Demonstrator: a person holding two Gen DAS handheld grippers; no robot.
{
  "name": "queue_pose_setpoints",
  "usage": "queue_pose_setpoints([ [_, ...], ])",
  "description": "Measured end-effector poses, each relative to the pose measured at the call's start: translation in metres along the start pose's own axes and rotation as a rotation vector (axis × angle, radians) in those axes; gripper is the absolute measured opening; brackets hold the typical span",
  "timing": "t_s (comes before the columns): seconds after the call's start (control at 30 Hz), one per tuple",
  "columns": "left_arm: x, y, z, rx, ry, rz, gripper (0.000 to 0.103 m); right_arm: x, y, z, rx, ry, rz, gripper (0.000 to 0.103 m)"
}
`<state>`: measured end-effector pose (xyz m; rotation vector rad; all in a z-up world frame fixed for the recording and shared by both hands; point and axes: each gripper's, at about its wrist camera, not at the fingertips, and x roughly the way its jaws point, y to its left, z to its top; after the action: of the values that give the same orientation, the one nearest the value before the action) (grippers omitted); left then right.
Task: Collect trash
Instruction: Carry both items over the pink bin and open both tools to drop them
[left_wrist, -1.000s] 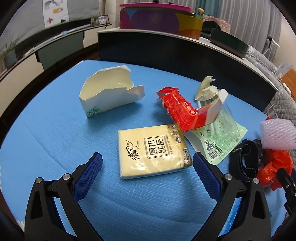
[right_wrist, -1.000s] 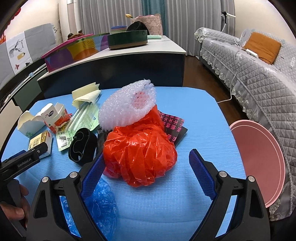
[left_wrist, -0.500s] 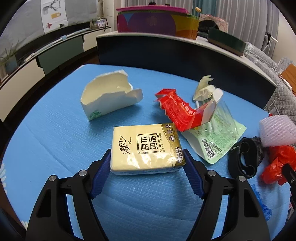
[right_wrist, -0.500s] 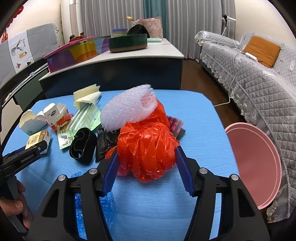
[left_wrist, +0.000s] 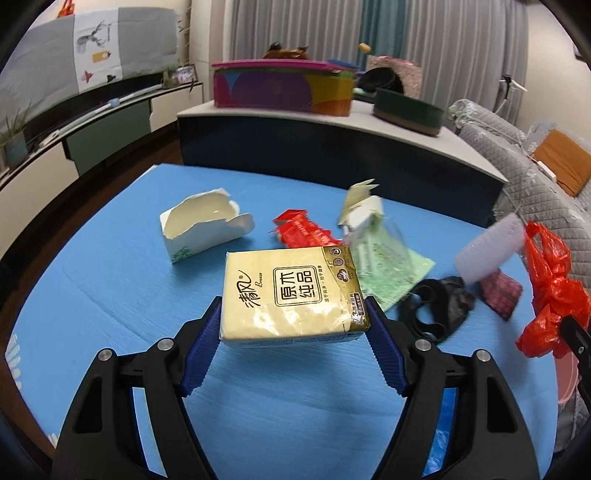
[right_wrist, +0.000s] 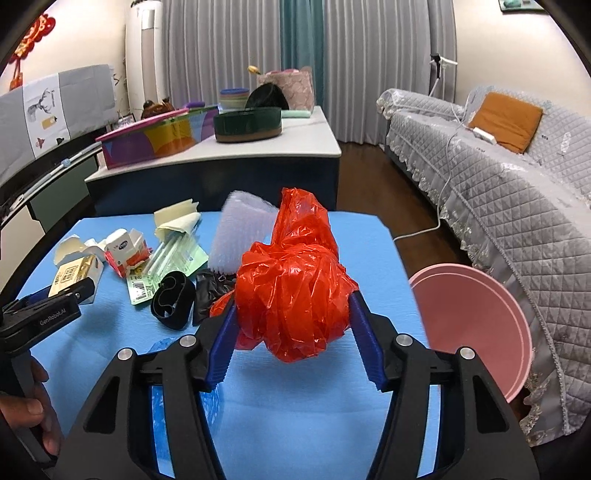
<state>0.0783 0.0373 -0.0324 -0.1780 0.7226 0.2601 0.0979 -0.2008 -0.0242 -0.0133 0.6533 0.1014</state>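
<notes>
Blue table (right_wrist: 314, 424) is the reference for everything below.

Pink round bin (right_wrist: 476, 325) sits off the table's right edge, beside the quilted sofa (right_wrist: 517, 192); its inside isn't visible from here, can't tell contents.

Right gripper (right_wrist: 291, 325) is clamped on the crumpled red plastic bag (right_wrist: 291, 288), blue pads pressed into both sides, bag lifted clear of the table top. Jaws just finished closing in on it.

White bubble wrap sheet (right_wrist: 240, 236) is tilted up against the back of the red bag, over the table's middle; blurred in the left wrist view.

Left gripper (left_wrist: 293, 332) is pinching the yellow tissue pack (left_wrist: 291, 295) by its two short sides, pack raised above the table's left half. Jaws just closed on it too.

Torn white paper box (left_wrist: 201, 229) stands open-topped at the table's left rear, looks empty inside.

Green transparent wrapper (left_wrist: 388, 273) lies flat mid-table, red carton (left_wrist: 303, 232) just behind the tissue pack.

Black curled band (right_wrist: 173, 304) lies mid-table, just beside the green wrapper's near edge.

Blue plastic bag (right_wrist: 162, 398) lies on the table's near edge, under the right gripper.
</notes>
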Motion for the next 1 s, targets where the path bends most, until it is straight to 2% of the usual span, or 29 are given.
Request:
queue_pose_setpoints([
  [0.5, -0.039, -0.037, -0.005, 0.074, -0.074, -0.101, 0.072, -0.042, -0.039, -0.003, 0.043, -0.062, -0.039, 0.058],
  [1.0, -0.060, -0.105, -0.005, 0.162, -0.074, -0.225, 0.072, -0.074, -0.096, -0.006, 0.122, -0.101, -0.078, 0.058],
])
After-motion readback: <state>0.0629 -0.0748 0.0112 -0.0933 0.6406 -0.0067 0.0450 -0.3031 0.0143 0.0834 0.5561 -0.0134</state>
